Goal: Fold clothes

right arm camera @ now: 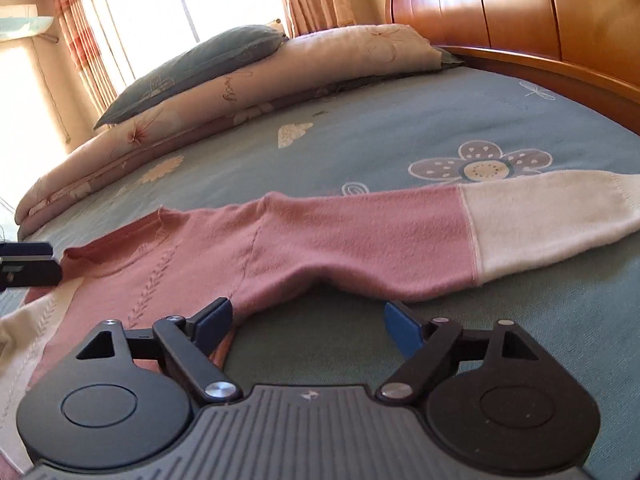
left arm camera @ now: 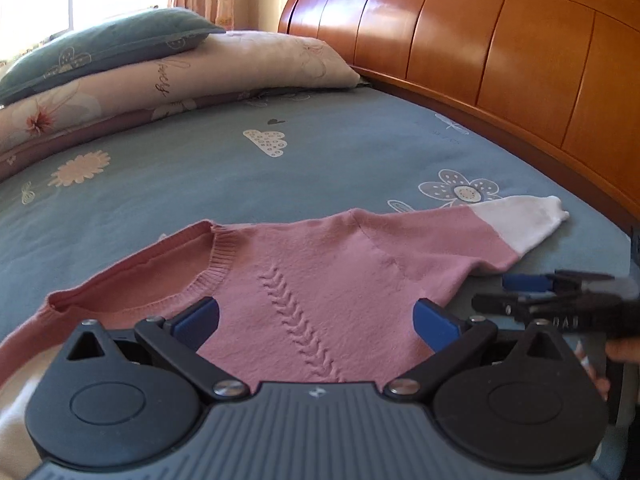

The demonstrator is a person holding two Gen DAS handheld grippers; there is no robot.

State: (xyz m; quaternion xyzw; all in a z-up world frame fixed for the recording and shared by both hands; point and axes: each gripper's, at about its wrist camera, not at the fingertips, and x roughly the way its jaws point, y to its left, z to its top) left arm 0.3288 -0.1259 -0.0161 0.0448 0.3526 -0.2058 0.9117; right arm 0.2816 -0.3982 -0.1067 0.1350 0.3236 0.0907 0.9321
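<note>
Both tongs spread wide over a pink sweater (left arm camera: 320, 276)

Left tongs (left arm camera: 316, 320) above the sweater's chest, right tongs (right arm camera: 308, 320) just below its outstretched sleeve; sweater flat on the bed (left arm camera: 200, 168), nothing gripped

Strong daylight pours through the curtained window (right arm camera: 180, 4), blown out to white. Glare streaks the glossy orange-brown wooden headboard (left arm camera: 500, 52). Fisheye bends the edges of both views. The black right gripper (left arm camera: 560, 300) is motion-blurred in the left view; elsewhere slightly soft.
</note>
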